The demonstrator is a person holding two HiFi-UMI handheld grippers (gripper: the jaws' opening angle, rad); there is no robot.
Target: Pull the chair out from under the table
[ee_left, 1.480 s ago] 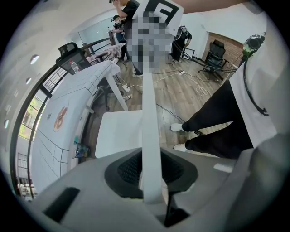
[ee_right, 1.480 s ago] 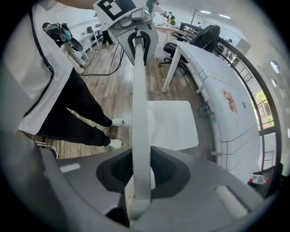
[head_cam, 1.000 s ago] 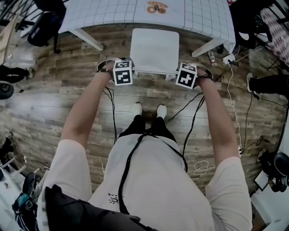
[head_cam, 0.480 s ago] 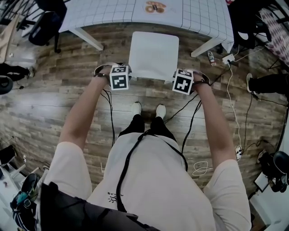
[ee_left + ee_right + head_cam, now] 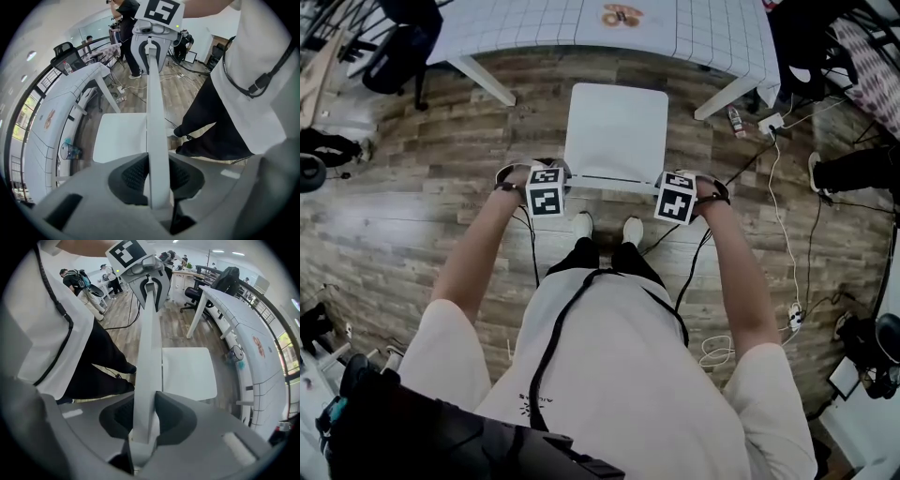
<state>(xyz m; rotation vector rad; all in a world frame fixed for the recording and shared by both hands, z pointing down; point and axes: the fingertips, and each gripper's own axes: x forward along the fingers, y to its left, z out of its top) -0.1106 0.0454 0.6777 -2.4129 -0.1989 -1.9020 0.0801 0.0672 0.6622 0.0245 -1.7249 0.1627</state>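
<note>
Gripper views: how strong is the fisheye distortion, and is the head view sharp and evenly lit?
Left gripper view: heavy fisheye, dark round vignette, the white gridded table bows into an arc. Right gripper view: same warp. Head view: sharp, evenly lit, white plastic chair crisply outlined.

The chair (image 5: 616, 131) looks like white moulded plastic, smooth and matt on both seat and back rail, while the floor (image 5: 412, 216) is wood-grain planking in mixed browns and greys, with a soft sheen where light falls. The table (image 5: 534, 23) has a pale, matt top ruled with thin dark grid lines, and its white legs look smooth and painted. The left gripper (image 5: 157, 176) and right gripper (image 5: 143, 420) have matt grey plastic shells and dark pads (image 5: 135, 174) with a fine dimpled texture, and the person's shirt (image 5: 619, 375) is light, plain cloth.
</note>
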